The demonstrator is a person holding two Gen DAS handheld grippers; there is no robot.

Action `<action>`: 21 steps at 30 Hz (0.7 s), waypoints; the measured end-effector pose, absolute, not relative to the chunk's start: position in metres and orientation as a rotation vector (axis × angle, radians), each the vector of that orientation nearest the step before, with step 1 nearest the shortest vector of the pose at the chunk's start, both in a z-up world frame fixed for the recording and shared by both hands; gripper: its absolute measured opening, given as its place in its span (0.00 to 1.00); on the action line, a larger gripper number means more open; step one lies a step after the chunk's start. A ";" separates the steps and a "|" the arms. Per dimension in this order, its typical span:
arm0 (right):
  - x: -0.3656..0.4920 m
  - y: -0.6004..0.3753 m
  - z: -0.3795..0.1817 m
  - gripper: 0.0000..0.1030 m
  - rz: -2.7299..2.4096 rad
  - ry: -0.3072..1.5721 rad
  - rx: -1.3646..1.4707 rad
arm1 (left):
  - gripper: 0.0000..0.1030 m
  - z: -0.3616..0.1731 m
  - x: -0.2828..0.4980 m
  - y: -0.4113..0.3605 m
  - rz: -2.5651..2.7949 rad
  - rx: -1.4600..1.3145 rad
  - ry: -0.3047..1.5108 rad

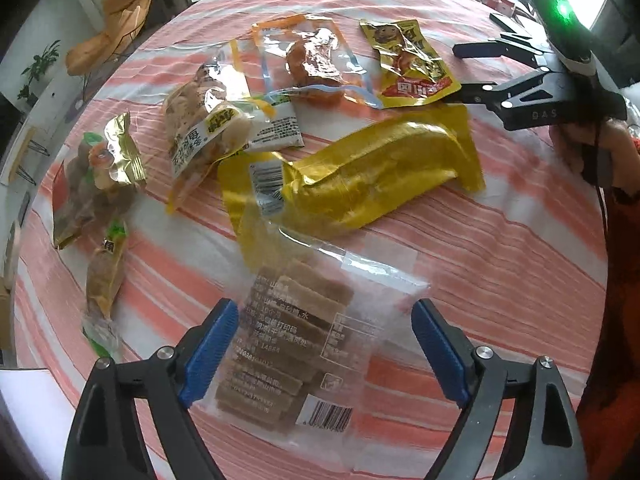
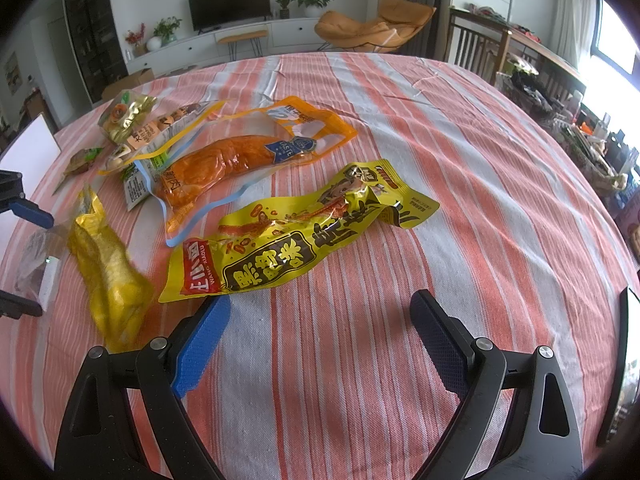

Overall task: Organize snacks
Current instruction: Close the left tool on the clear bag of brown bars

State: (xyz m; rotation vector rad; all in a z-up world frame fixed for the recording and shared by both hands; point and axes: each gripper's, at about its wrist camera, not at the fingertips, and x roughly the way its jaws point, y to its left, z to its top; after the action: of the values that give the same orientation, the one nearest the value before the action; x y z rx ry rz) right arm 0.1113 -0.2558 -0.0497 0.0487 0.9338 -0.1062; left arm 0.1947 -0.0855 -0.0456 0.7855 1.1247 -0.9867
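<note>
A clear packet of brown bars (image 1: 296, 344) lies flat on the striped cloth between the blue pads (image 1: 212, 344) of my left gripper (image 1: 324, 346). That gripper is open and points steeply down, its pads beside the packet's edges without squeezing it. In the right wrist view the left gripper (image 2: 28, 260) shows at the left edge, over the same packet (image 2: 36, 256). My right gripper (image 2: 320, 344) is open over bare cloth with nothing between its fingers, just short of a yellow printed packet (image 2: 288, 232). It also appears at the upper right of the left wrist view, right gripper (image 1: 460, 72).
More snacks lie beyond: a plain yellow packet (image 1: 360, 176), an orange meat packet (image 1: 316, 64), a clear chicken packet (image 1: 208, 128), a gold packet (image 1: 100, 172) and a small green one (image 1: 104, 280). A hand (image 1: 580, 148) holds the right gripper. A white board (image 2: 32, 148) stands at the table's left edge.
</note>
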 end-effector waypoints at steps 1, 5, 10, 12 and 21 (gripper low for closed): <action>0.111 -0.255 -0.050 0.91 -0.106 0.934 0.049 | 0.86 -0.048 0.197 -0.088 -0.983 0.781 1.123; 0.111 -0.257 -0.050 0.91 -0.106 0.934 0.049 | 0.86 -0.049 0.205 -0.082 -0.948 0.754 1.108; 0.111 -0.256 -0.050 0.91 -0.106 0.934 0.049 | 1.00 -0.060 0.198 -0.078 -0.904 0.757 1.096; 0.111 -0.256 -0.050 0.91 -0.106 0.934 0.049 | 0.99 -0.061 0.198 -0.074 -0.875 0.706 1.109; 0.109 -0.254 -0.049 0.91 -0.106 0.934 0.049 | 0.56 -0.048 0.166 -0.034 -0.634 0.451 1.154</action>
State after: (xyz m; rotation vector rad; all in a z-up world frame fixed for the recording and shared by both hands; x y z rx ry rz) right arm 0.1095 -0.2543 -0.0495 0.0485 0.9336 -0.1061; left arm 0.1663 -0.0344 -0.0475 0.4513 1.1536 -0.6339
